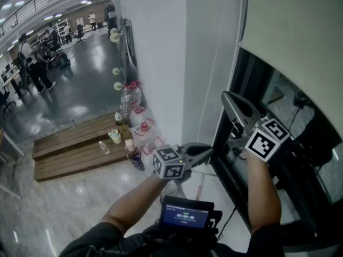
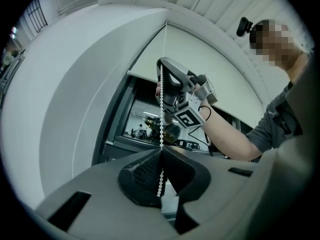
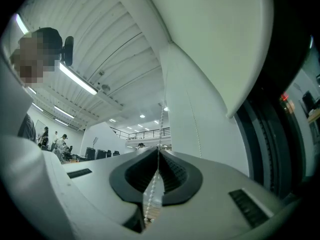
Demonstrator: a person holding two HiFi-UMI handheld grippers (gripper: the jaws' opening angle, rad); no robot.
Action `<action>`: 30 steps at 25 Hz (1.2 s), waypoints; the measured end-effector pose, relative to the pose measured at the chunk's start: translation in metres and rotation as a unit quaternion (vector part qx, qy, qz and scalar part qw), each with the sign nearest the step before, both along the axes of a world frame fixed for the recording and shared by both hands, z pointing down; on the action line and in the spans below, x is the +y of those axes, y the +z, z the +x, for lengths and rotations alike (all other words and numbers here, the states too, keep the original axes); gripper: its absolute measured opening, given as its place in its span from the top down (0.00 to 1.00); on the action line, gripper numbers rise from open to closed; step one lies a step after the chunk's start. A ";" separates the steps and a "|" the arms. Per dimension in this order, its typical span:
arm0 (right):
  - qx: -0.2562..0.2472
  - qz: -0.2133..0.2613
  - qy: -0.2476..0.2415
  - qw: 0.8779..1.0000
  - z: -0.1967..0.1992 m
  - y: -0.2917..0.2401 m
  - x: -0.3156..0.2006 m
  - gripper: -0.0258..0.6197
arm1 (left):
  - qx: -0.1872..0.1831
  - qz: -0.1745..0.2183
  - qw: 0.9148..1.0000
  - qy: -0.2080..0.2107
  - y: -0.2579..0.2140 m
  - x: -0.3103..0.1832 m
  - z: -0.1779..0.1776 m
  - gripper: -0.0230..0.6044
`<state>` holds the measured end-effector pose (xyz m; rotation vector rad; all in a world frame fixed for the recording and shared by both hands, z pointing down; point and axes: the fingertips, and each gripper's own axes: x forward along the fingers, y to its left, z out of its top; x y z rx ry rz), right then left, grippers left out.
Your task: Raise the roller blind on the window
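The cream roller blind [image 1: 300, 31] covers the upper part of the dark window [image 1: 278, 116]; its bottom edge runs slantwise across the head view. In the left gripper view the white bead chain [image 2: 161, 114] hangs straight down, and my left gripper [image 2: 161, 151] is shut on it. Higher on the same chain, my right gripper [image 2: 161, 64] is also clamped. In the right gripper view the bead chain [image 3: 161, 126] passes between the right gripper's [image 3: 159, 151] closed tips and dangles below. In the head view the left gripper [image 1: 210, 152] is low and the right gripper [image 1: 225, 95] above it.
A white pillar [image 1: 161, 63] stands left of the window frame [image 1: 222, 138]. A low wooden platform [image 1: 75, 146] with bottles and cups lies on the glossy floor to the left. A small screen device [image 1: 186, 217] sits at the person's chest. People stand far off at top left.
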<state>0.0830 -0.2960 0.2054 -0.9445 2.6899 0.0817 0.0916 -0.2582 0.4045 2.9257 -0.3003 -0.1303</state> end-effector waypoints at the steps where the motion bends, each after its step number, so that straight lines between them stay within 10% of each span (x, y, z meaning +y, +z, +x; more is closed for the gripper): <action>1: -0.004 -0.001 0.001 1.000 0.002 0.000 0.000 0.95 | 0.000 0.000 1.000 0.001 0.000 0.000 0.000 0.96; 30: 0.023 -0.065 0.032 0.997 0.012 0.117 0.020 0.95 | -0.061 -0.078 0.995 -0.012 0.109 0.003 -0.010 0.95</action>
